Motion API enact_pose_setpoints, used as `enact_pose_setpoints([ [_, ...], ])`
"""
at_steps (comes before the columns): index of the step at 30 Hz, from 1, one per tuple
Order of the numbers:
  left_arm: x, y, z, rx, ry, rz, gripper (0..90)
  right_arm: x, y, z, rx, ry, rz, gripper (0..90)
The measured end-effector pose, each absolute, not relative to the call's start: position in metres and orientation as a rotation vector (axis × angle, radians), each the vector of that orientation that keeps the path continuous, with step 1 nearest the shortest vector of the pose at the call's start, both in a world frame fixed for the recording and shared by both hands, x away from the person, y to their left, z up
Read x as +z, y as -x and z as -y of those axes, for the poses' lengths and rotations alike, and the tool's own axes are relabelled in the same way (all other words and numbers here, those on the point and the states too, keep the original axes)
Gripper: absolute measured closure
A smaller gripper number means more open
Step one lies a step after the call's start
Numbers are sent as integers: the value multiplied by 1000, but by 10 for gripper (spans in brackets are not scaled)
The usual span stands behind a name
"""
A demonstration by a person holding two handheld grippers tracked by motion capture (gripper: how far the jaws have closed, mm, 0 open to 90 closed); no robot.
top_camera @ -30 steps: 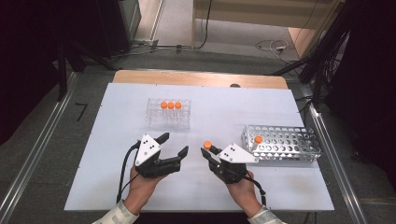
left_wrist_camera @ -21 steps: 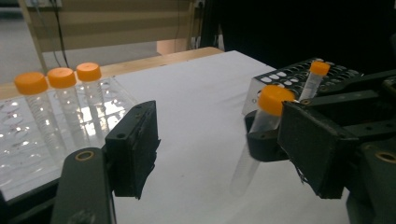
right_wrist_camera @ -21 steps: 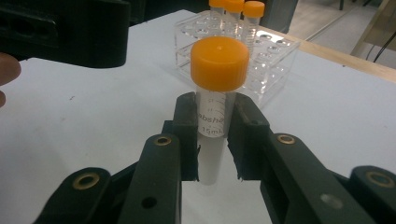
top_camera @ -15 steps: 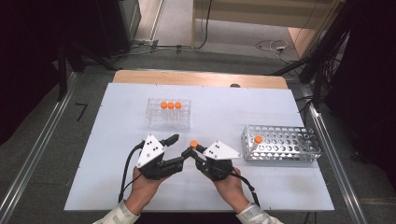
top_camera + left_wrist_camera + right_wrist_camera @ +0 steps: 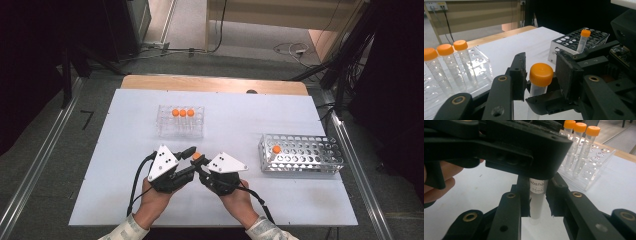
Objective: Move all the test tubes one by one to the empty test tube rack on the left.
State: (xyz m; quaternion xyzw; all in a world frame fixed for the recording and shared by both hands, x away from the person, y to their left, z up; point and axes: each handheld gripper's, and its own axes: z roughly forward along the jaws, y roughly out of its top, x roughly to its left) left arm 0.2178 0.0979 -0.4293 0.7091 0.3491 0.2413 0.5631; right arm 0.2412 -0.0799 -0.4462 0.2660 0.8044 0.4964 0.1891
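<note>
So this is a handoff caught mid-air at about 6 o'clock on the white table (image 5: 125, 150), right in front of the person. The right gripper (image 5: 537, 197) is clamped on the body of the tube (image 5: 537, 202), an orange-capped 15 mL plastic one, jaws pressing it from both sides just under the printed label. The left gripper (image 5: 539, 75) has just been closing in around the cap end: the orange cap (image 5: 541, 74) sits between its jaws, but in the left gripper view there's a gap on both sides, so I'd call it not gripping yet.

Handling guess: the tube looks empty, so very light, stiff and not easily crushed, but smooth and round, meaning it can twist or slide out if pinched off-centre. I'd grab it on the straight wall just below the cap, not on the cap itself, since that can rotate.

Around it: the clear rack (image 5: 181, 122) with three more capped tubes at 12 o'clock of the hands, and the metal rack (image 5: 302, 152) with one tube at 3 o'clock, well apart.
</note>
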Motion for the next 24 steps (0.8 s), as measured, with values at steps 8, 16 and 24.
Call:
enact_pose_setpoints([
  [8, -430, -218, -97, 571, -1674, -823, 678, -445, -239, 79, 1404, -751, -2260, 718],
  [16, -430, -218, -98, 564, -1673, -827, 694, -445, -239, 80, 1401, -750, -2262, 717],
  [24, -430, -219, -100, 555, -1662, -838, 698, -444, -239, 83, 1404, -760, -2287, 567],
])
